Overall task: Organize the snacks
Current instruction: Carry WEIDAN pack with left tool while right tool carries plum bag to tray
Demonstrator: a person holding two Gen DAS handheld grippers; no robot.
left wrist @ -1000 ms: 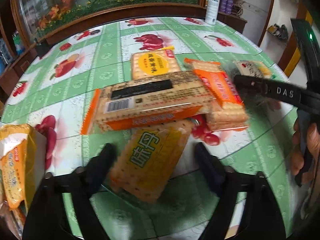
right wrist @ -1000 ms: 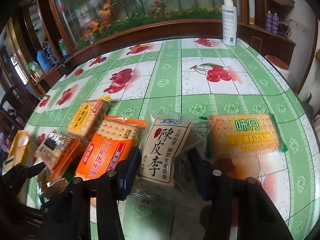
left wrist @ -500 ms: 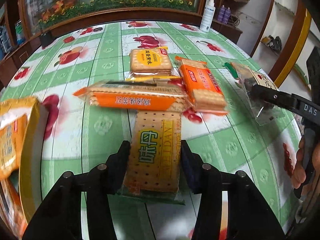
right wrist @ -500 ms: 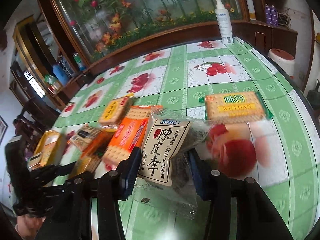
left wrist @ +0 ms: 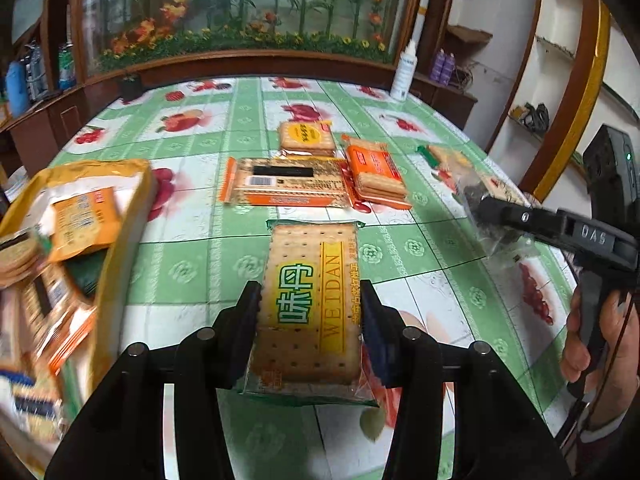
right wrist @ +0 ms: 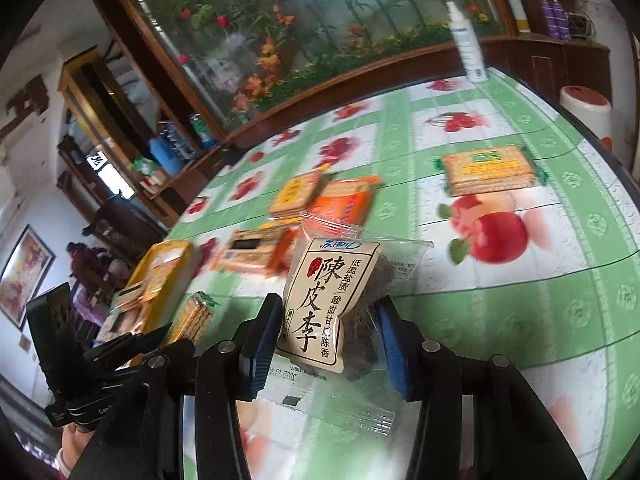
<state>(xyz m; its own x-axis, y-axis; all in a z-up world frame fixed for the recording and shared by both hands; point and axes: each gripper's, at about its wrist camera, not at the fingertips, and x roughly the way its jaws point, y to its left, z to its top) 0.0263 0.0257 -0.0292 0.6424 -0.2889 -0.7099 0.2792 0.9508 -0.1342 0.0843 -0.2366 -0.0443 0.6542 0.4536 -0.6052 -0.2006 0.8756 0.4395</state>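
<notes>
My left gripper [left wrist: 308, 312] is shut on a yellow-green Weidan cracker pack [left wrist: 310, 308] and holds it above the table. My right gripper [right wrist: 326, 340] is shut on a clear-and-white dried plum bag [right wrist: 328, 300], also lifted; it shows at the right of the left wrist view [left wrist: 486, 200]. A yellow box [left wrist: 120, 216] with several snack packs inside stands at the left; it also shows in the right wrist view [right wrist: 168, 276]. On the table lie a long orange cracker pack [left wrist: 284, 182], an orange pack [left wrist: 376, 174], a yellow-label pack [left wrist: 306, 138] and a second Weidan pack [right wrist: 490, 168].
The round table has a green-and-white fruit-print cloth [left wrist: 192, 256]. A white spray bottle [left wrist: 402, 76] stands at the far edge before a wooden ledge with a floral glass panel. A white stool [right wrist: 586, 106] stands beyond the right rim.
Both grippers have risen and pulled back with their packs. The left one has swung left, so the yellow box now shows larger. The table snacks look farther away.
</notes>
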